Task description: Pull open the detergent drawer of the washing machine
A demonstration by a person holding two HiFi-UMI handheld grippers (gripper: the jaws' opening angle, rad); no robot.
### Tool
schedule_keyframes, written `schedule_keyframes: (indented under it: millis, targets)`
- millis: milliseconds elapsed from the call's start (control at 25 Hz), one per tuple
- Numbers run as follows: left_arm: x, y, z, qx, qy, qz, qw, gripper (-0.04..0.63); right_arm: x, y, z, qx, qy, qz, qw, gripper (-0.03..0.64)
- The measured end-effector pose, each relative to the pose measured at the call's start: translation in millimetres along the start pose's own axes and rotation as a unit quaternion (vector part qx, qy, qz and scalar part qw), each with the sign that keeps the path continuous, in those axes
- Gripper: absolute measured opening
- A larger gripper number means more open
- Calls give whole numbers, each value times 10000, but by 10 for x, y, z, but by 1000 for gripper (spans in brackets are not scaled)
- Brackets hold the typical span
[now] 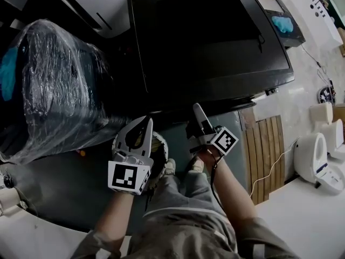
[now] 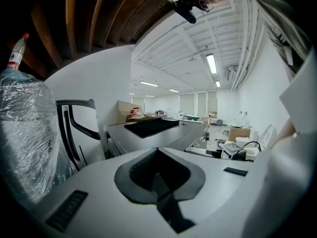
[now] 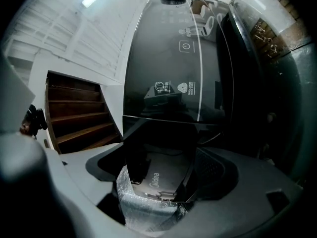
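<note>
Grey floor (image 1: 59, 182) runs under a dark washing machine (image 1: 210, 42), with a plastic-wrapped appliance (image 1: 54, 85) just beside it on the left and a wooden pallet (image 1: 267, 150) on the right. The right gripper (image 1: 198, 112) reaches the machine's front edge. In the right gripper view its jaws sit on either side of the detergent drawer (image 3: 163, 143), clamped on the glossy black front, which lies at the edge of the control panel (image 3: 173, 63) below the power symbol. The left gripper (image 1: 144, 124) hangs near it, apart from the machine, with its jaws together on nothing.
</note>
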State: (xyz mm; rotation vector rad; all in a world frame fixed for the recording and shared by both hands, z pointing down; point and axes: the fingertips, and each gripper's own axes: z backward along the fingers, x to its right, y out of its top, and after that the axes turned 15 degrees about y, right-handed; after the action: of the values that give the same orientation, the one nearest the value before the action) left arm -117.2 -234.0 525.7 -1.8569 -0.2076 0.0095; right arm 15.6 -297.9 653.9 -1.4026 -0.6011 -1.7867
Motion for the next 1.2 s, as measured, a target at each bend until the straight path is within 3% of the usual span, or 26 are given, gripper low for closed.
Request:
schedule_keyframes:
  millis: [1200]
  targets:
    - [99, -108, 607, -346, -129, 132, 9992, 17, -319, -353, 992, 89, -239, -215, 9994, 436]
